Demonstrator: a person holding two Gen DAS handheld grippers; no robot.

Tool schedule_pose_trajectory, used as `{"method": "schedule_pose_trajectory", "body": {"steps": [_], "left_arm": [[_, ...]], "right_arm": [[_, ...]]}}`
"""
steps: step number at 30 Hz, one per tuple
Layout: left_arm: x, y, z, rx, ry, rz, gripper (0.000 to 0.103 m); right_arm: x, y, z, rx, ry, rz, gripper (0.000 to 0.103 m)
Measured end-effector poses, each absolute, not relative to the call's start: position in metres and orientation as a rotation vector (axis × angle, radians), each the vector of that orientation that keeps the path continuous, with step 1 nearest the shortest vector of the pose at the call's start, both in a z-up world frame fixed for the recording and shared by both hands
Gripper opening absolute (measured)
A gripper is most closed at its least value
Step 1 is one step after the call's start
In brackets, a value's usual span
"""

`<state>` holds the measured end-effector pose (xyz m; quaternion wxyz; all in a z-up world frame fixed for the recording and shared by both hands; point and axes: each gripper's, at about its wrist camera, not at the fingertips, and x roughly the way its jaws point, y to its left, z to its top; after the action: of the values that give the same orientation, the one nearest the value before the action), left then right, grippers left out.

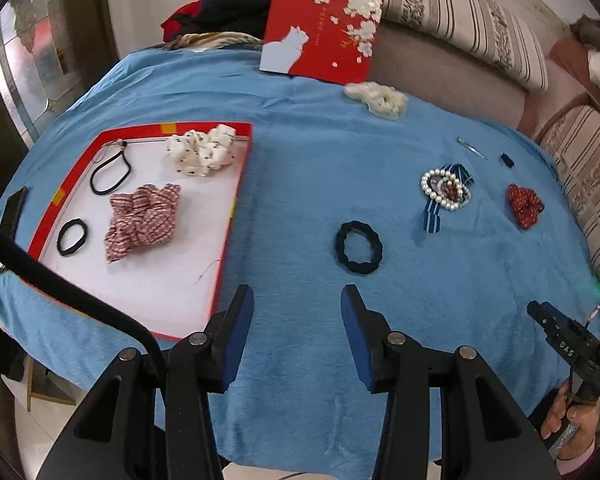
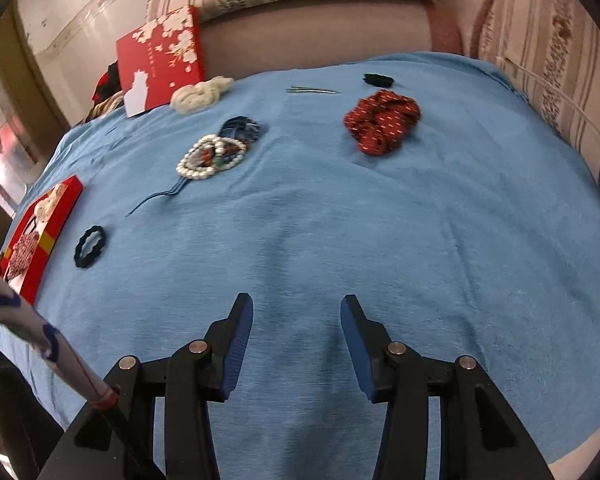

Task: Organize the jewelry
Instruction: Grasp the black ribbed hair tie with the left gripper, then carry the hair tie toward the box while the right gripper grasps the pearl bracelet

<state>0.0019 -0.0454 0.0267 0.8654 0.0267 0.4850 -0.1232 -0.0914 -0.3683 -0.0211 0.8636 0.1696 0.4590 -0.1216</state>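
Covering the whole table: blue cloth (image 1: pixel 300 152), soft and easily snagged. Holding five hair ties already: red-rimmed tray (image 1: pixel 244 184) at left. Lying loose on the cloth: red scrunchie (image 2: pixel 382 122), pearl bracelets (image 2: pixel 210 158), black hair tie (image 1: pixel 359 247), thin clip (image 2: pixel 312 90), possibly metal. Gaping apart and empty: left gripper (image 1: pixel 297 300), right gripper (image 2: pixel 297 308). Risking bunched cloth or scattered pearls from too deep a pinch.

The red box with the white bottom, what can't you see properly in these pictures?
- Red box: near corner hidden behind the left gripper, left wrist view.
- Same box, right wrist view: cut off by the picture's left edge.
- Small dark thing beyond the red scrunchie: too small to identify.
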Motion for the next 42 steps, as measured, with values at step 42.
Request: {"method": "schedule_pose_trajectory", "body": {"steps": [42], "left_arm": [[0.095,-0.131,-0.062,0.075,1.108,-0.462,0.036]], "right_arm": [[0.123,-0.375,-0.056,0.397,1.023,-0.02,0.018]]}}
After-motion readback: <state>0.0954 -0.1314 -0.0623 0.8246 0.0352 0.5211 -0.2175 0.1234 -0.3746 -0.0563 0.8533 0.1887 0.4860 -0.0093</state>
